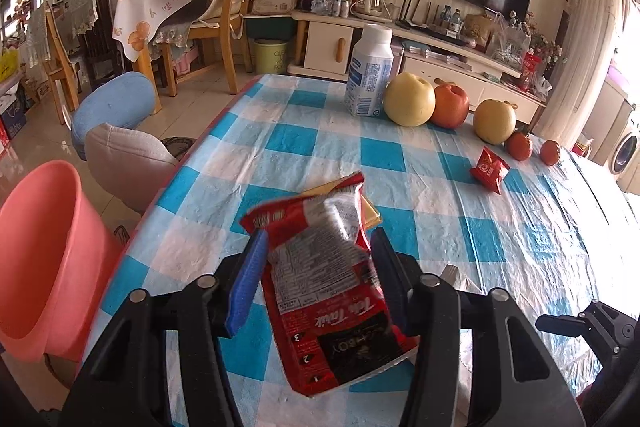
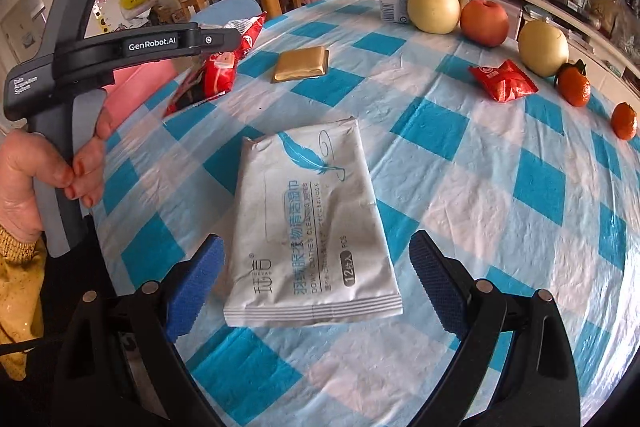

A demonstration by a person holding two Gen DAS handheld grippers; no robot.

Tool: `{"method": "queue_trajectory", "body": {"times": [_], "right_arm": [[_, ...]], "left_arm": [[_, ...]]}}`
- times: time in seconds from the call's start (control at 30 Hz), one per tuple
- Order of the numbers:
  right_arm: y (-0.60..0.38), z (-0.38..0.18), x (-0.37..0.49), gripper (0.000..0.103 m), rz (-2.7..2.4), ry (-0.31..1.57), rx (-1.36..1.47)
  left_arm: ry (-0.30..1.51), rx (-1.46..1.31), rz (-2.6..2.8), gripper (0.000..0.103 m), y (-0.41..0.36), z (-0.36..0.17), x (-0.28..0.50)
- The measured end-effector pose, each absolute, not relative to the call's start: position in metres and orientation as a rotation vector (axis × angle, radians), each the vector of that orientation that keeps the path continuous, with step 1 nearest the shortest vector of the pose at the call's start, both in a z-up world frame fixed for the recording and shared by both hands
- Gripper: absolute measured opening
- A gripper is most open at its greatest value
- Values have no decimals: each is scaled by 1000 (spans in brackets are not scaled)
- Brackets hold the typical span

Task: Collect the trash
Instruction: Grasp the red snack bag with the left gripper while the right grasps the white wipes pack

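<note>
My left gripper is shut on a crumpled red snack wrapper, held up above the checked table near its left edge. In the right wrist view a hand holds that left gripper at the upper left, with the red wrapper hanging from it. A pink bucket stands on the floor left of the table. My right gripper is open, its blue pads on either side of a flat white wipes packet lying on the cloth. A gold packet and a small red packet lie farther back.
A white bottle, two yellow pears, a red apple and two tangerines line the far edge of the table. Cushioned stools stand beside the bucket. Chairs and a TV cabinet lie beyond.
</note>
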State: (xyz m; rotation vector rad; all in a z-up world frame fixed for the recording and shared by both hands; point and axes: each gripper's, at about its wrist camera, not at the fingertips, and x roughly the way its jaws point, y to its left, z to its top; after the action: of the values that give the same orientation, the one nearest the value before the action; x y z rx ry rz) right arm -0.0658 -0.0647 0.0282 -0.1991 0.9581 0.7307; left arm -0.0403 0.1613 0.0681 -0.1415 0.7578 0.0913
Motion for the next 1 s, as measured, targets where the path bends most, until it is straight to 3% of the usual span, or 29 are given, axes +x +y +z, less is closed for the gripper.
{"method": "queue_trajectory", "body": {"times": [0.37,0.4,0.47,0.63,0.83,1.0], "right_arm": [[-39,8,-61,94,713,951,-286],[-37,8,-61,95,710,947,-298],[-33,6,-62,95,700,938,-325],[-30,4,-61,95,693,921,-337],[-33,6,-60,87,668,915,-318],[-41,9,-57,78,671,917,-272]], "left_arm": [[810,-192,59,53,179,53,-40],[819,-198,61,55,180,51,-40],[831,-195,74,69,179,46,-41],[875,-187,73,84,170,34,-36],[930,-142,109,84,161,16,-23],[949,-135,93,69,154,10,-17]]}}
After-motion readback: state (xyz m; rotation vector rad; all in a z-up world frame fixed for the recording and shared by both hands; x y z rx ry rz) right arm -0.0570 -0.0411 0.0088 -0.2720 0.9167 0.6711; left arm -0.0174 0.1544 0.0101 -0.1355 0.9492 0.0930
